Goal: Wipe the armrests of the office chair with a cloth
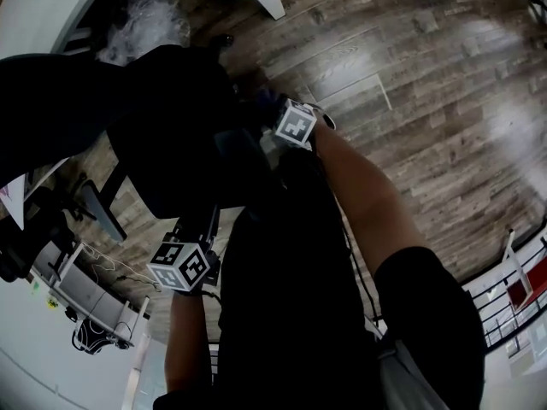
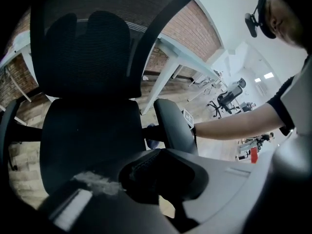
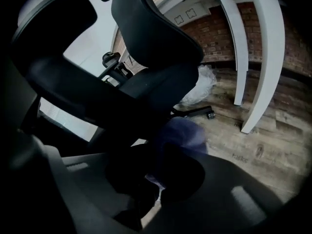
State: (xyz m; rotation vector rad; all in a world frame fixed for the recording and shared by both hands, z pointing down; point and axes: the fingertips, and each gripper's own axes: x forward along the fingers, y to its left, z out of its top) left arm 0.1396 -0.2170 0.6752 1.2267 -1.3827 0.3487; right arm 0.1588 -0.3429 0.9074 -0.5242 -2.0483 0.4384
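Observation:
A black office chair (image 1: 162, 135) stands at the left of the head view, its seat (image 2: 87, 140) and mesh backrest (image 2: 92, 43) filling the left gripper view. My right gripper (image 1: 272, 120) is shut on a blue-purple cloth (image 3: 183, 133), pressed against the chair's armrest (image 2: 173, 126). That armrest crosses the right gripper view as a dark bar (image 3: 97, 101) just above the cloth. My left gripper (image 1: 198, 229) sits at the seat's front edge, and its dark jaws (image 2: 156, 179) look shut with nothing clearly held.
White desk legs (image 3: 258, 57) stand on the wooden floor (image 1: 410, 84) behind the chair. A crumpled plastic bag (image 1: 145, 15) lies by the chair base and its caster (image 3: 209, 115). More office chairs (image 2: 229, 99) stand farther off. A white rack (image 1: 77, 289) is at lower left.

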